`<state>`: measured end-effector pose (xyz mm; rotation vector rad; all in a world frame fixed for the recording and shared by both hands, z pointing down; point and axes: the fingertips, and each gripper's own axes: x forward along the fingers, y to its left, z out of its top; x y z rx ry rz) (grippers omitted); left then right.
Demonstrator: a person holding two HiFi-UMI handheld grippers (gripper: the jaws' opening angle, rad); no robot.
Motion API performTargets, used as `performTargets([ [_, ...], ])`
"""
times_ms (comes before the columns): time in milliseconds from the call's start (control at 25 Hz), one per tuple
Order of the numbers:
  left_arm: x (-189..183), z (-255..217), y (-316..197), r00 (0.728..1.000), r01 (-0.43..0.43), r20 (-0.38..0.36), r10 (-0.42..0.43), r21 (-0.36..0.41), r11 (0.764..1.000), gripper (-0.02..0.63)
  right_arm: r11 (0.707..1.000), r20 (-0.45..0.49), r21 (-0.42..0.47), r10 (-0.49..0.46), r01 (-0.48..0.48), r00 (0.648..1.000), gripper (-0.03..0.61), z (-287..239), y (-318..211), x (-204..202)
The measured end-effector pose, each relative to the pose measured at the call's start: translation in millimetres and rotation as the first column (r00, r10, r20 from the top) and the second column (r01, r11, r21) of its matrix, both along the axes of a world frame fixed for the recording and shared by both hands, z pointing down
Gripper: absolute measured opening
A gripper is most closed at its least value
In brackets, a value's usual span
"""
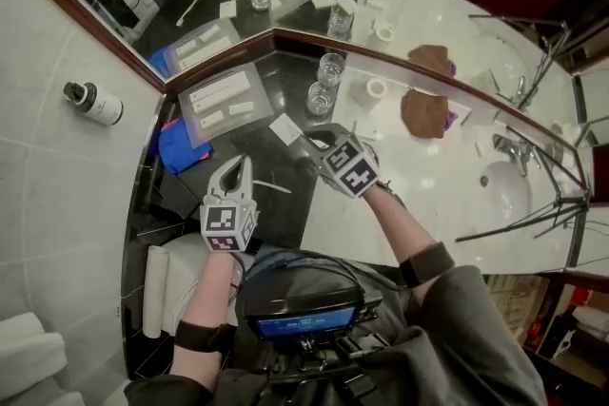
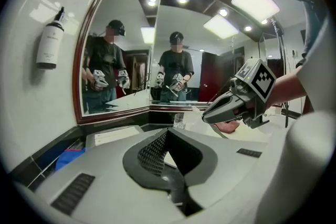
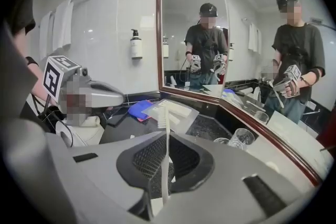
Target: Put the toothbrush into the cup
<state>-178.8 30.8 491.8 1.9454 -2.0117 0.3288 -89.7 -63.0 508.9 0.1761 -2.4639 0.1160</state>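
Jaws of the right gripper (image 3: 167, 139) hide the toothbrush (image 3: 166, 165) handle's lower end.

The lower end of the toothbrush (image 3: 166, 128) is hidden between the right tongs (image 3: 166, 165).

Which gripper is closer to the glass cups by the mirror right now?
Right. The right gripper, jaws shut on the toothbrush, is just in front of the glass cups. The left gripper, jaws shut and empty, is farther back and off to their left.
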Motion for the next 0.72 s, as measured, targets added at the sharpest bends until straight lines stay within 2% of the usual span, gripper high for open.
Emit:
performTargets([
  [160, 26.7, -1.2, -16.8, 0.998, -0.058, -0.003, 0.058, -0.004, 0.998, 0.002, 0.995, 0.104, -0.001, 0.097, -0.097, 0.99, 0.034, -17.7, -11.9, 35.3],
  [360, 59.5, -4.2, -34.4, 0.992, -0.125, 0.003, 0.125, -0.009, 0.992, 0.002, 0.977, 0.225, -0.007, 0.211, -0.215, 0.951, 0.034, -33.5, -26.2, 84.4],
  [520, 81.0, -4.8, -46.1, 0.986, -0.168, 0.008, 0.168, -0.014, 0.986, 0.002, 0.952, 0.313, -0.05, 0.304, -0.303, 0.9, 0.034, -39.0, -36.1, 123.3],
  [720, 101.0, -3.1, -54.6, 0.98, -0.198, 0.008, 0.198, -0.023, 0.98, 0.002, 0.912, 0.422, -0.131, 0.407, -0.39, 0.81, 0.034, -43.4, -49.1, 163.0],
])
